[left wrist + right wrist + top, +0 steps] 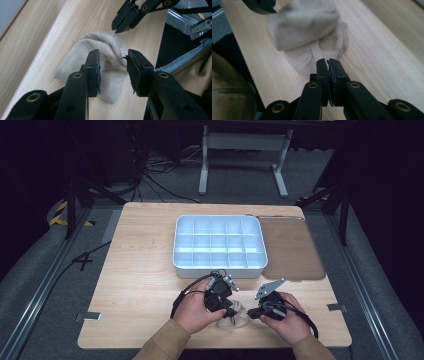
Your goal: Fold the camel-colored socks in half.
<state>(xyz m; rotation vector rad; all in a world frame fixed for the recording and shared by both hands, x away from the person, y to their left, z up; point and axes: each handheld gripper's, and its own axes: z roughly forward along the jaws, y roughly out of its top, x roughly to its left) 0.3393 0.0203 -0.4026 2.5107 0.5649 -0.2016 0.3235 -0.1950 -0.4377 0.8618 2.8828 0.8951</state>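
Sock point(234, 316) sits bunched at the near edge of the table point(145, 270), between the two grippers, near centre. Looks folded or rolled over itself: a thick lump on top of a flatter layer.

Left gripper point(113, 70): jaws part-open, straddling the sock, pads not pressing on it. Nothing held.

Right gripper point(329, 68): jaws shut together, tips just at the sock's near edge; can't tell if any fabric is pinched, looks empty.

Progress, my read: folding mostly done, sock not yet gripped or lifted. Left: grab the bundle, carry it to a tray compartment.

Orientation: bundle too compact for a clear long axis; roughly left-right across the table in the high view. Toe and cuff can't be told apart.

Farther off: tray point(260, 262), white, compartments empty. Brown mat point(292, 250) to its right.
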